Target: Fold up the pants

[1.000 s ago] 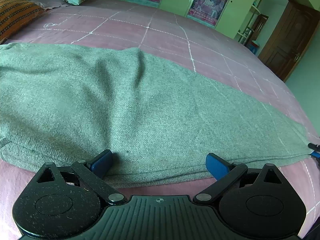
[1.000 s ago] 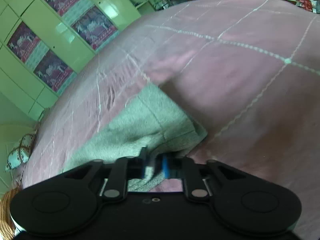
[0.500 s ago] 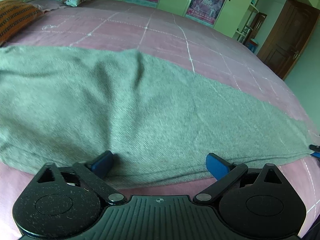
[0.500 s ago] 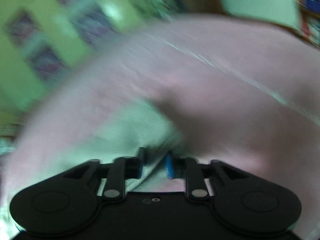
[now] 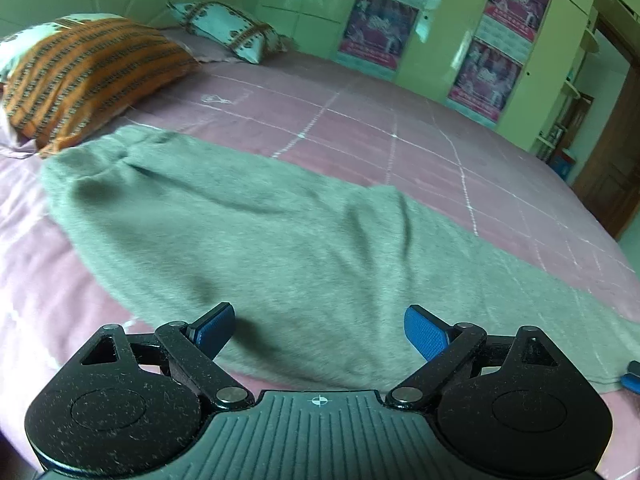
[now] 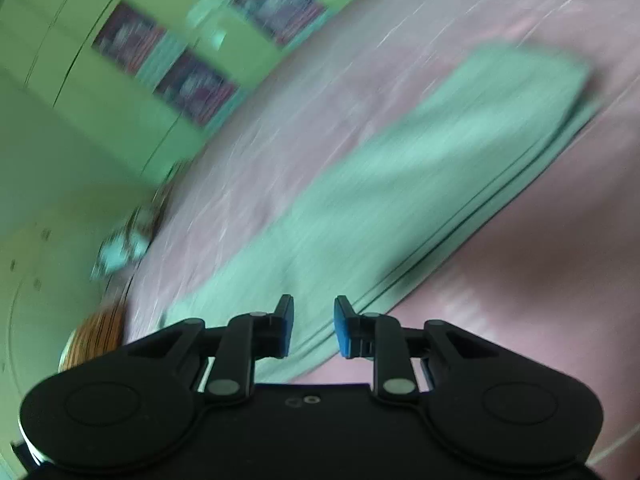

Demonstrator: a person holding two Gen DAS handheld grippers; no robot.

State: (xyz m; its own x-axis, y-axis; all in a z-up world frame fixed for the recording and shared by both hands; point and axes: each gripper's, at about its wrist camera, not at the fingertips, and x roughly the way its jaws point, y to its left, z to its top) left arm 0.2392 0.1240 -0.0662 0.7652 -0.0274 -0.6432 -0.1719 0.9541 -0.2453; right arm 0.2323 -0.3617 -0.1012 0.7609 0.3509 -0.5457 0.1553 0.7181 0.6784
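Observation:
Grey-green pants [image 5: 256, 240] lie flat and folded lengthwise on a pink bed sheet [image 5: 360, 128], running from the upper left to the lower right. My left gripper [image 5: 316, 330] is wide open and empty, just above the pants' near edge. In the blurred right wrist view the pants [image 6: 420, 168] stretch away to the upper right. My right gripper [image 6: 314, 328] is open with a narrow gap and holds nothing, above the pants' near edge. A blue tip of the right gripper [image 5: 632, 378] shows at the left view's right edge.
An orange striped pillow [image 5: 88, 76] and a patterned light pillow [image 5: 228, 32] lie at the head of the bed. Green cupboards with posters [image 5: 496, 76] stand behind. A brown door [image 5: 616, 160] is at the right.
My right gripper has opened and let go of the pant cuff, then swung back along the pants. My left gripper has lifted and turned left, staying open.

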